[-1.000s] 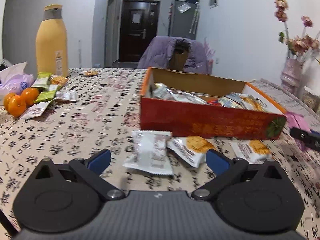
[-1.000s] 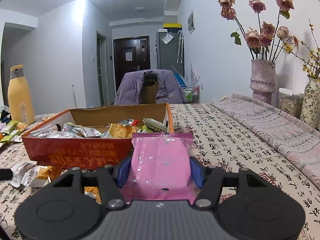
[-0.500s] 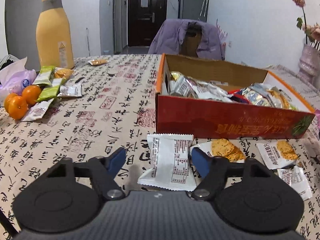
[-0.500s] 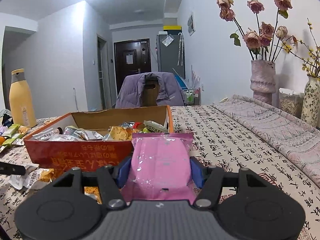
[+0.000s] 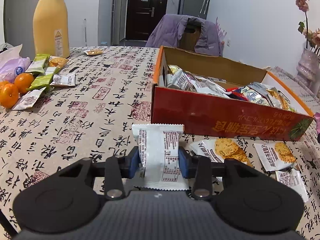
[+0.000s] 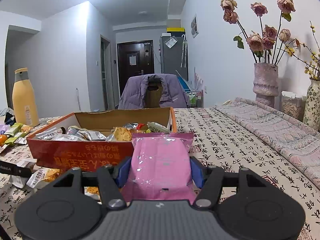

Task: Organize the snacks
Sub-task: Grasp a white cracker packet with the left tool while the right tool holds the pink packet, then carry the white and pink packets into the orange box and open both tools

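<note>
**Snack sort: white packet newly pinched, pink packet waiting**

Item 1. Left gripper point(image 5: 159, 163), black frame with blue pads: a second ago its jaws stood wide over the tablecloth; now they are closing on a white foil snack packet with printed label point(image 5: 160, 156), and the pads press its sides. The packet lies on the table, just near of the box's red front wall.

Item 2. Right gripper point(image 6: 160, 170), same build: unchanged over the last second, clamped on a pink glossy snack packet point(image 6: 161, 160), held off the table at the near right corner of the box.

Item 3. Open cardboard box, red and orange outside, brown inside point(image 5: 220, 116): already heaped with silver and mixed wrappers. Judged to be the collecting place.

Item 4. Loose cracker packets, white with a biscuit picture point(image 5: 220, 152): on the cloth right of the white packet, in front of the box.

Item 5. Far left group: green wafer bars point(image 5: 41, 70), small white sachets, oranges point(image 5: 15, 88), tall yellow bottle with grey collar point(image 5: 51, 20).

Reading: the fresh grip suggests the white packet is ready to lift into the box; many loose packets remain, so the sort is only partly done
</note>
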The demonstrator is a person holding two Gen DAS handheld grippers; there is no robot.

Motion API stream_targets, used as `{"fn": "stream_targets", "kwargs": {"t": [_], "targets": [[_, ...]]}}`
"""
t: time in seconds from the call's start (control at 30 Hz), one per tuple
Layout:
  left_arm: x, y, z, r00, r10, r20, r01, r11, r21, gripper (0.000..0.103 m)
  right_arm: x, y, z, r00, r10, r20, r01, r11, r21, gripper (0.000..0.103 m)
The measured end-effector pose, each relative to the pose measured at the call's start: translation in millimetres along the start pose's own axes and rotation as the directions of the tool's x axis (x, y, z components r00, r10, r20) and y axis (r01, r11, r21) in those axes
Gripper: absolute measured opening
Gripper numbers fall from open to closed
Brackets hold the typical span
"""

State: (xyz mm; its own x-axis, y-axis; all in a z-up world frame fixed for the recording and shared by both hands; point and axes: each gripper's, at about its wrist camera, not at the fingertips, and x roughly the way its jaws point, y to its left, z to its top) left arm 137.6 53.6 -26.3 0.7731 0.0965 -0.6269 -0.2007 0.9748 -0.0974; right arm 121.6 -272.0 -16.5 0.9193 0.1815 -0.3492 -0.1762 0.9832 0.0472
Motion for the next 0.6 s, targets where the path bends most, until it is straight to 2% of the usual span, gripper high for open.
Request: {"fn": "stream_targets", "kwargs": {"t": [0.3, 0.6], "targets": [[-25.4, -0.5, -0.5, 0.997, 0.003, 0.084, -0.003, 1.000, -0.007, 0.040, -3.2, -0.1, 0.0, 1.000, 0.006, 0.020, -0.006, 1.000, -0.001, 0.061], [-57.0, -8.5, 11.6, 0.981, -0.046, 0.190, 0.044, 0.999, 0.015, 0.040, -7.3, 2.8, 3.9, 0.999, 0.002, 0.038, -0.002, 1.000, -0.020, 0.061]]}}
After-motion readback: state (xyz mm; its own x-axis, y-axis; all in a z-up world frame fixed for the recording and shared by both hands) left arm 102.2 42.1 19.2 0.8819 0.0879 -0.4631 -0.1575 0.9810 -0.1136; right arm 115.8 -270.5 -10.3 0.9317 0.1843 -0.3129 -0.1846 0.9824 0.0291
